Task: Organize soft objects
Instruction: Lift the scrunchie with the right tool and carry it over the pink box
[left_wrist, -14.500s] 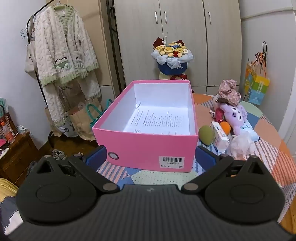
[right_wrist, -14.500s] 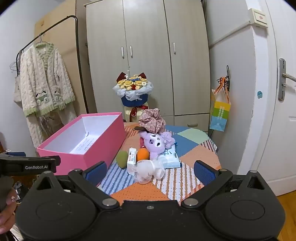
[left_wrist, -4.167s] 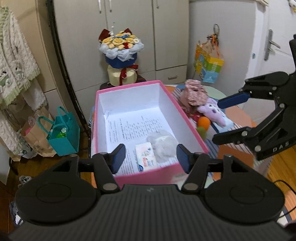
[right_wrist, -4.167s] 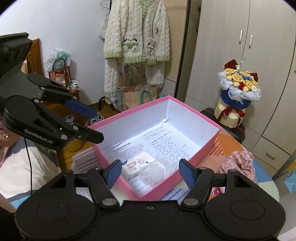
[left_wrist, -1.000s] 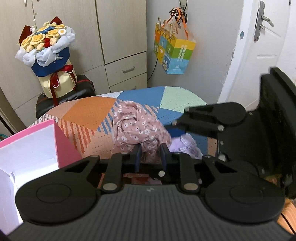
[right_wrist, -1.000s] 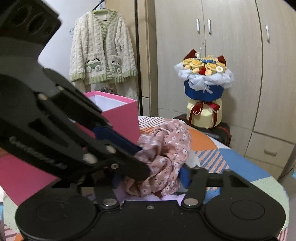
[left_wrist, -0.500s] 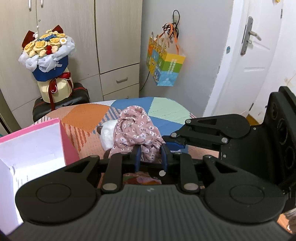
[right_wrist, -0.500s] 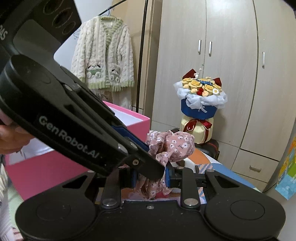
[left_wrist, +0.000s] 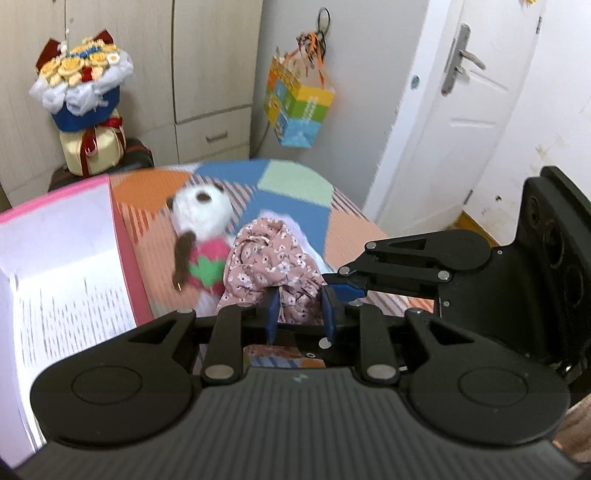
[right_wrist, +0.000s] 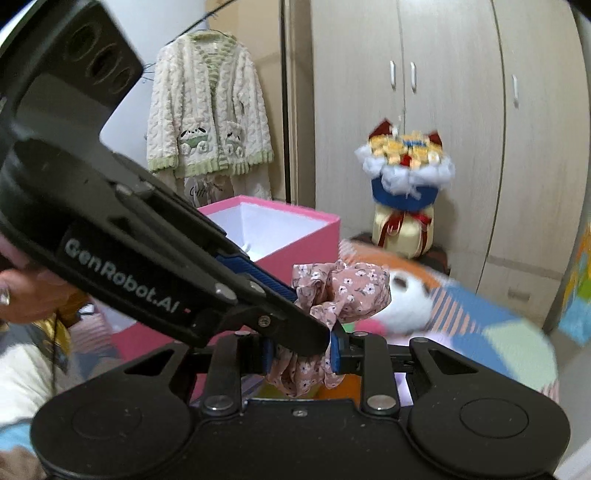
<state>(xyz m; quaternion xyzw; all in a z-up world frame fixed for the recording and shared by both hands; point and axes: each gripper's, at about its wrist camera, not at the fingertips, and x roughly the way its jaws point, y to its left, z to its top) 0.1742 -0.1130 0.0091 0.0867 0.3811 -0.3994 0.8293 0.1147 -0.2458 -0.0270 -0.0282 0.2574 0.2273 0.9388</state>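
Observation:
A pink floral cloth (left_wrist: 269, 258) hangs lifted above the patchwork table (left_wrist: 295, 181), held from two sides. In the left wrist view my left gripper (left_wrist: 300, 310) is shut on its lower folds. My right gripper (left_wrist: 341, 288) comes in from the right and pinches the same cloth. In the right wrist view the floral cloth (right_wrist: 343, 288) bunches between the blue pads of my right gripper (right_wrist: 301, 354), which is shut on it. There my left gripper (right_wrist: 310, 314) crosses in from the left. The pink box (left_wrist: 123, 240) stands open at the left.
A white plush toy (left_wrist: 201, 214) in pink and green lies on the table beside the box. Behind are a flower bouquet (right_wrist: 404, 166), wardrobe doors, a hanging cardigan (right_wrist: 207, 122) and a colourful bag (left_wrist: 295, 107). A hand (right_wrist: 22, 295) holds the left gripper.
The right gripper's jaws closed onto the floral cloth. Both grippers then raised it off the table and carried it toward the box, uncovering the white plush toy beneath.

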